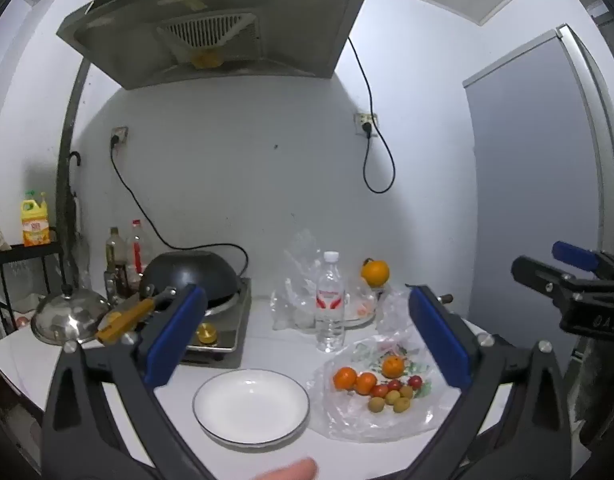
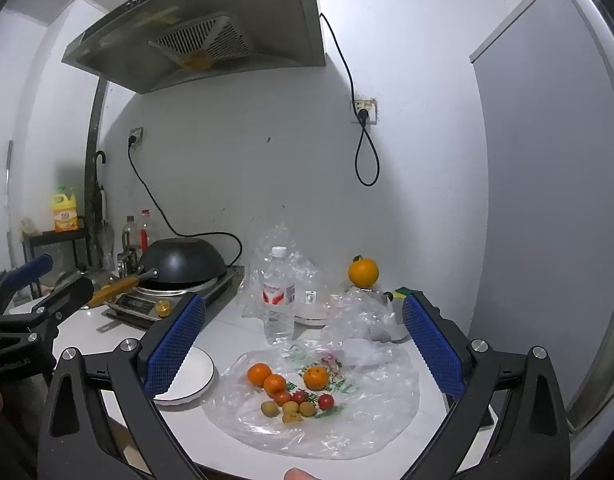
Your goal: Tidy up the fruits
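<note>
A pile of small fruits lies on a flat clear plastic bag (image 1: 387,420) (image 2: 367,412): three small oranges (image 1: 345,378) (image 2: 259,374), red cherry tomatoes (image 1: 415,381) (image 2: 326,401) and yellowish longan-like fruits (image 1: 376,404) (image 2: 269,408). An empty white plate (image 1: 251,405) (image 2: 195,376) sits left of the bag. A large orange (image 1: 374,273) (image 2: 363,271) stands farther back. My left gripper (image 1: 307,340) is open and empty above the plate and bag. My right gripper (image 2: 303,344) is open and empty above the fruits.
A water bottle (image 1: 330,302) (image 2: 279,294) stands behind the fruits among crumpled plastic bags (image 2: 359,316). An upturned black wok (image 1: 191,280) (image 2: 183,260) rests on an induction cooker with a metal lid (image 1: 69,316) beside it. Oil bottles (image 1: 117,254) stand at the wall.
</note>
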Demonstrator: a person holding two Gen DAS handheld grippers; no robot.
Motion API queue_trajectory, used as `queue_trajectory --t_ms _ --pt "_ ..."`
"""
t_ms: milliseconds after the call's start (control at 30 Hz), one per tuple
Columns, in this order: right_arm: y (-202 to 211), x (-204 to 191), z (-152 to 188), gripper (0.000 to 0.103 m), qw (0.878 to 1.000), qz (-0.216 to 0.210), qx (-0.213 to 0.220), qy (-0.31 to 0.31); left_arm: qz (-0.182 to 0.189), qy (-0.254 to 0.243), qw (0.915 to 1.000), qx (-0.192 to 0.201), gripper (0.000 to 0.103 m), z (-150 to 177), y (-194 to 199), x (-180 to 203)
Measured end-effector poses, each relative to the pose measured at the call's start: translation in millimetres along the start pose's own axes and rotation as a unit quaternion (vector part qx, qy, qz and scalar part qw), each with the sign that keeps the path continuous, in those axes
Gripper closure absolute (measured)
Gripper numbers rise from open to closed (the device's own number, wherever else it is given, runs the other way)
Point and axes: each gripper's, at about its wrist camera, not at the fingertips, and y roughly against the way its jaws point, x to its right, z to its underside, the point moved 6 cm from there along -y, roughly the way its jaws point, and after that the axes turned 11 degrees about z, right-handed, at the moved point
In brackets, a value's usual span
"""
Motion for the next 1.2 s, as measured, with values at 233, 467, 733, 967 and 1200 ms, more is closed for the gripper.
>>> queue_trajectory --t_ms 233,467,733,967,1200 --pt "0.6 -2.4 -0.6 0.002 1.000 -0.009 -0.006 0.007 0.001 -0.008 0.9999 0.006 0.001 5.0 0.4 3.0" --pt "2.5 -7.9 -2.0 0.002 1.000 -0.013 -0.004 0.014 0.006 0.007 0.9999 0.007 0.001 5.1 -1.5 0.0" --pt "-1.0 -8.7 -1.8 0.002 1.000 -0.020 -0.008 0.010 0.005 0.006 0.9999 0.009 0.001 3.8 -2.0 -0.2" --pt "-1.9 -6.6 -0.5 0.002 1.000 -0.020 -0.010 0.009 0.002 0.004 1.0000 0.007 0.001 1.9 -3.5 1.4" --pt "-2.7 -6.7 -1.1 0.002 1.000 -0.021 -0.011 0.009 0.000 0.007 0.9999 0.009 0.001 1.1 -2.0 -0.1"
